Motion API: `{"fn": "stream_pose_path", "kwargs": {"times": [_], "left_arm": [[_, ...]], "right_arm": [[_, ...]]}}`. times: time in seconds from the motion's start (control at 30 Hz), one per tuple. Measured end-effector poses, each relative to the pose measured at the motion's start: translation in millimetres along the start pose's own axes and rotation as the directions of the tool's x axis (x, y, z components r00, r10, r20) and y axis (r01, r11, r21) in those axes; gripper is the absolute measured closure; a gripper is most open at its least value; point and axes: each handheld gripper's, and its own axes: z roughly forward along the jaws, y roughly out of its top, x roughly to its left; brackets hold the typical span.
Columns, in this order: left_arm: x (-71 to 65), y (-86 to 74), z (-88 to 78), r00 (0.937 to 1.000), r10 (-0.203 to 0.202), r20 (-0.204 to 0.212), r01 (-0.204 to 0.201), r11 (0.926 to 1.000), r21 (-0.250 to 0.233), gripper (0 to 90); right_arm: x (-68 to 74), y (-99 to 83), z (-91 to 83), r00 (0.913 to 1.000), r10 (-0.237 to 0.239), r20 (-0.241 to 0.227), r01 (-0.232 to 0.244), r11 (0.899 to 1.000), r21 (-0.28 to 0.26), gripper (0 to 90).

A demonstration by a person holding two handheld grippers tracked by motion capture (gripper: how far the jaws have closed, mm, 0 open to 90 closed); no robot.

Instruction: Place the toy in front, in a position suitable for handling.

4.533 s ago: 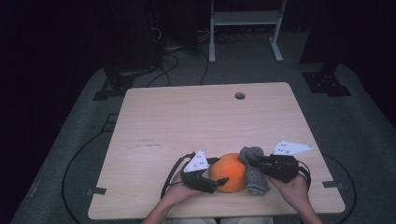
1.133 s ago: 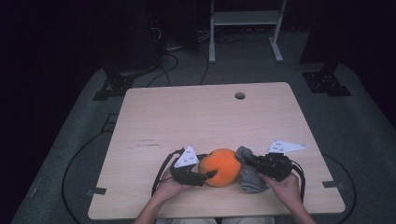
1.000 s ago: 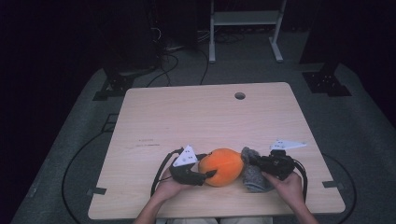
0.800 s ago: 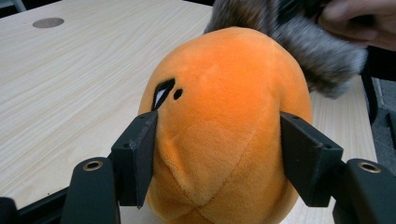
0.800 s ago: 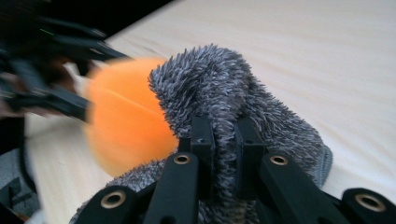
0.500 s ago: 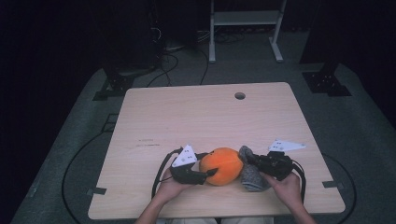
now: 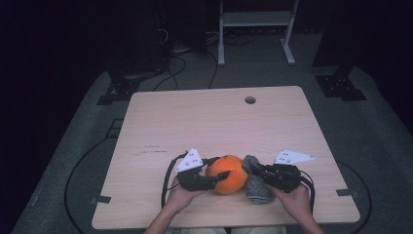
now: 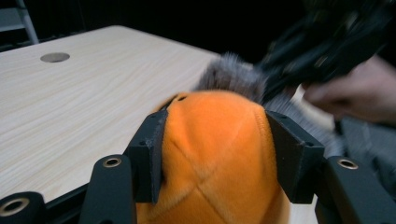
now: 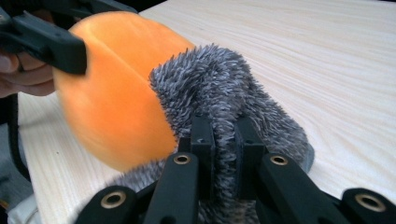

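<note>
High view, left to right: the left gripper (image 7: 214,176) reaches in from the left and clamps the round orange plush ball (image 7: 228,174) near the front edge of the pale wooden table (image 7: 195,122); its jaws have just been closing, and now they press into the ball's two flanks. Just right of the ball, touching it, lies the shaggy grey fabric piece (image 7: 257,184), and the right gripper (image 7: 256,170) comes in from the right, pinched tight on a fold of it.

So the two things sit side by side between the hands — each hand nearest its own, the grips facing one another along the table's width. Any pulling apart would, I judge, run along that line.

The ball is smooth velour with stitched seams (it dimples under the pads (image 8: 150,161)), squashy and light. The grey piece is long-piled, limp, bunched rather than flat — its long axis cannot be told.
</note>
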Motion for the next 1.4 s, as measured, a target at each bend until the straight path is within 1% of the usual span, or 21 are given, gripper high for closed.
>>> {"fn": "stream_pose_path", "kwargs": {"times": [0.07,0.13,0.17,0.23,0.33,0.4,0.47,0.5,0.53,0.57,0.63,0.77,0.83,0.87,0.93,1.0,1.03,1.13,1.23,1.33,1.4], "left_arm": [[-1.2,0.9,-0.1,0.9999,0.008,-0.009,-0.008,1.0000,0.006,42.8],[-4.5,0.3,4.9,0.9998,0.009,-0.016,-0.008,0.9994,0.035,42.8],[-5.5,-0.1,7.1,1.0000,0.002,-0.009,-0.001,0.9993,0.038,42.6],[-8.6,0.0,10.5,0.9996,0.028,-0.011,-0.027,0.9983,0.051,39.4],[-7.3,-0.3,10.0,0.9981,0.052,0.033,-0.053,0.9981,0.030,24.1],[-5.4,-1.9,9.7,0.9961,0.073,0.049,-0.074,0.9966,0.036,13.5],[-3.9,-5.1,13.9,0.9940,0.103,0.036,-0.106,0.9915,0.076,8.7],[-2.4,-8.3,18.4,0.9919,0.124,0.026,-0.126,0.9861,0.108,7.6],[-0.4,-10.9,21.8,0.9932,0.109,0.042,-0.113,0.9868,0.116,6.7],[2.0,-12.2,23.3,0.9942,0.089,0.060,-0.096,0.9891,0.112,7.1],[3.7,-12.4,22.7,0.9933,0.090,0.074,-0.096,0.9907,0.096,9.4],[5.2,-13.8,20.4,0.9912,0.091,0.096,-0.101,0.9901,0.098,11.2],[3.4,-12.5,18.0,0.9906,0.111,0.080,-0.119,0.9881,0.097,17.1],[1.4,-11.6,16.8,0.9914,0.116,0.061,-0.121,0.9891,0.084,24.3],[-2.2,-6.8,16.5,0.9942,0.103,0.030,-0.106,0.9898,0.096,30.9],[-6.1,-2.1,16.0,0.9952,0.098,0.009,-0.098,0.9906,0.095,33.1],[-7.8,0.0,16.2,0.9952,0.098,-0.005,-0.096,0.9896,0.107,33.7],[-11.6,3.7,18.3,0.9962,0.084,-0.022,-0.081,0.9895,0.120,34.2],[-16.0,3.9,20.2,0.9970,0.077,-0.008,-0.075,0.9871,0.142,33.2],[-16.7,3.5,19.8,0.9961,0.075,0.046,-0.081,0.9861,0.145,26.4],[-15.3,2.9,19.2,0.9927,0.075,0.095,-0.087,0.9875,0.131,21.9]], "right_arm": [[4.4,3.1,-6.3,0.9996,0.011,-0.024,-0.012,0.998,-0.054,80.7],[16.1,10.1,-10.3,0.9964,-0.014,-0.084,0.005,0.993,-0.115,80.7],[24.2,13.4,-8.9,0.9943,-0.045,-0.097,0.033,0.992,-0.119,80.7],[30.1,13.4,-1.8,0.9935,-0.086,-0.074,0.080,0.994,-0.080,80.8],[20.7,7.0,2.3,0.9955,-0.046,-0.083,0.040,0.997,-0.068,80.8],[14.7,4.8,-0.4,0.9967,-0.027,-0.077,0.021,0.997,-0.069,80.8],[12.0,3.7,-1.0,0.9964,-0.020,-0.082,0.014,0.998,-0.068,80.7],[11.1,3.4,-1.0,0.9962,-0.023,-0.084,0.018,0.997,-0.070,80.7],[10.4,3.4,-0.9,0.9959,-0.025,-0.087,0.019,0.998,-0.068,80.7],[10.2,3.2,-0.5,0.9962,-0.031,-0.081,0.025,0.998,-0.065,80.7],[8.0,1.7,0.0,0.9969,-0.026,-0.075,0.021,0.998,-0.063,80.7],[-5.0,-4.1,1.1,0.9983,0.027,-0.051,-0.029,0.999,-0.046,80.7],[-9.8,-6.3,2.0,0.9974,0.057,-0.043,-0.059,0.998,-0.036,80.7],[-10.5,-6.1,1.5,0.9979,0.058,-0.029,-0.059,0.998,-0.031,80.7],[-9.1,-3.2,-3.1,0.9984,0.055,-0.008,-0.055,0.997,-0.044,80.7],[-3.1,2.8,-11.2,0.9992,0.036,-0.017,-0.037,0.995,-0.088,80.7],[1.3,6.3,-15.0,0.9986,0.023,-0.048,-0.029,0.992,-0.121,80.7],[20.6,17.0,-18.9,0.9952,-0.053,-0.082,0.039,0.986,-0.164,80.7],[29.1,16.7,-10.4,0.9937,-0.094,-0.061,0.086,0.989,-0.124,80.7],[19.8,10.3,-6.5,0.9960,-0.066,-0.060,0.059,0.992,-0.112,80.7],[15.7,9.3,-8.4,0.9972,-0.063,-0.041,0.058,0.993,-0.107,80.7]]}}
